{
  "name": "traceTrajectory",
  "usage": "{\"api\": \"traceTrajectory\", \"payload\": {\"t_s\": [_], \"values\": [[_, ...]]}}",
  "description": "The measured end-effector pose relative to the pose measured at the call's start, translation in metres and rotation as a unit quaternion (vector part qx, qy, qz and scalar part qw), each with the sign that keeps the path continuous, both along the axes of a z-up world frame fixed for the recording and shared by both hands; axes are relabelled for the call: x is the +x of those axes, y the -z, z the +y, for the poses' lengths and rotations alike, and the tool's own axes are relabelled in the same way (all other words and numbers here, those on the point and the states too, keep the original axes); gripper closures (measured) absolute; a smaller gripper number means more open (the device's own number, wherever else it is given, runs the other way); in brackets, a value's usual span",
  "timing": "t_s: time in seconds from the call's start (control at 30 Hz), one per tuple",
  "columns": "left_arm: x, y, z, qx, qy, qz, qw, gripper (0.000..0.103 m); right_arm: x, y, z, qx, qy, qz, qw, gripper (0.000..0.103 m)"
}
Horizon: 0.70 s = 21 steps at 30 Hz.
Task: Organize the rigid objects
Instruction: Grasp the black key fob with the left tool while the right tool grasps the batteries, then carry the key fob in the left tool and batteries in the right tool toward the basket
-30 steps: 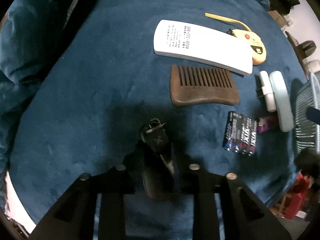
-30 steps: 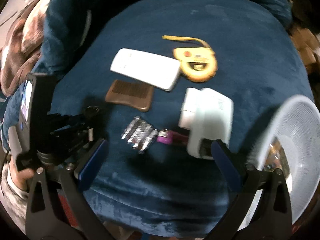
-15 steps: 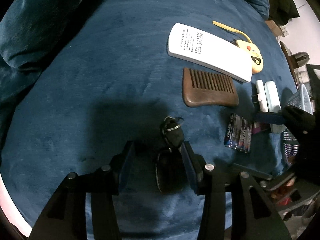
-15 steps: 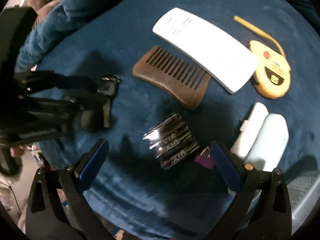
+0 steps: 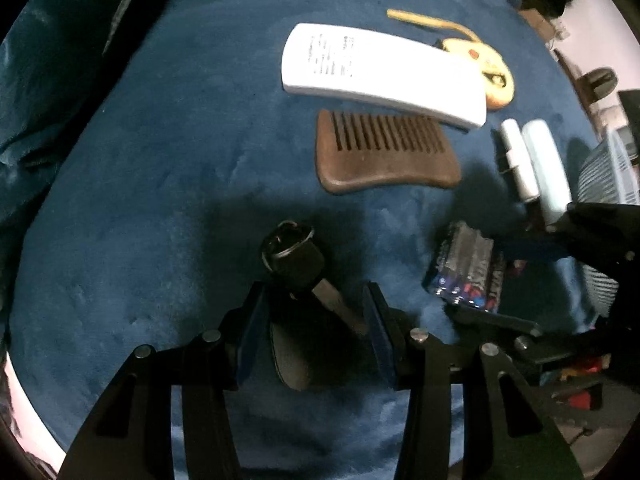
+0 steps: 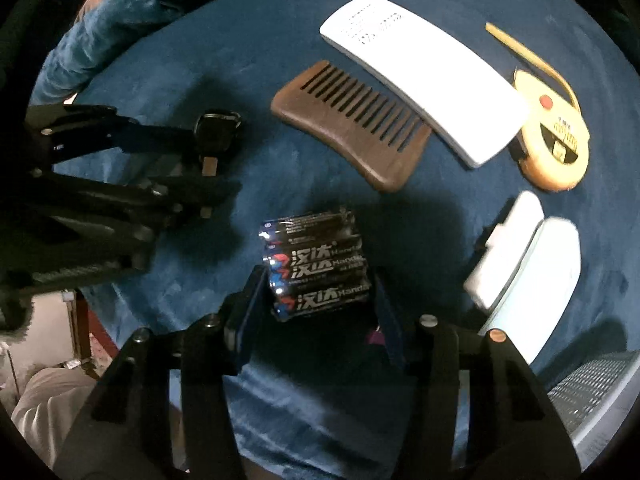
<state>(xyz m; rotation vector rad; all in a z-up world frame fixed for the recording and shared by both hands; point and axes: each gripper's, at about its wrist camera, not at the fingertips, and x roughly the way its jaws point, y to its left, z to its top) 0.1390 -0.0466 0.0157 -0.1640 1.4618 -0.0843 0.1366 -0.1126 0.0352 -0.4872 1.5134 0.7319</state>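
1. The right gripper [image 6: 316, 312] points down over the pack of batteries [image 6: 316, 266]; its jaws are closing, the pack between them, contact probably not yet made.
2. The batteries' long axis runs across the jaws, on the blue cushion [image 6: 224, 60].
3. The left gripper [image 5: 314, 326] stands released around the car key [image 5: 298, 264].
4. The comb [image 6: 352, 128] lies well apart; the basket [image 6: 596, 396] sits near the cushion's edge.
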Motion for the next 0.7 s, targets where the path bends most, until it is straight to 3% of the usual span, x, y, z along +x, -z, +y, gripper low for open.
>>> {"api": "traceTrajectory", "payload": {"t_s": [0.17, 0.23, 0.3, 0.47, 0.53, 0.6, 0.7], "values": [[-0.004, 0.006, -0.007, 0.015, 0.004, -0.008, 0.9998, 0.056, -0.003, 0.015, 0.015, -0.035, 0.001, -0.018, 0.999, 0.048], [-0.005, 0.005, -0.006, 0.001, 0.002, -0.013, 0.9999, 0.071, -0.004, 0.014, 0.021, -0.046, -0.007, -0.028, 0.999, 0.050], [-0.021, -0.005, 0.009, -0.013, -0.003, -0.024, 0.9996, 0.071, -0.010, 0.011, 0.027, -0.043, -0.012, -0.034, 0.998, 0.050], [-0.029, -0.027, 0.021, -0.004, -0.001, -0.050, 0.9988, 0.072, -0.017, -0.003, 0.024, -0.028, -0.009, -0.041, 0.999, 0.051], [-0.030, -0.036, 0.024, -0.004, -0.001, -0.058, 0.9983, 0.078, -0.018, -0.010, 0.021, -0.021, 0.001, -0.048, 0.999, 0.051], [-0.031, -0.048, 0.028, -0.002, 0.001, -0.064, 0.9979, 0.093, -0.018, -0.017, 0.017, -0.011, 0.009, -0.054, 0.998, 0.051], [-0.027, -0.060, 0.034, -0.001, 0.001, -0.073, 0.9973, 0.094, -0.024, -0.030, 0.009, 0.000, 0.024, -0.065, 0.998, 0.051]]}}
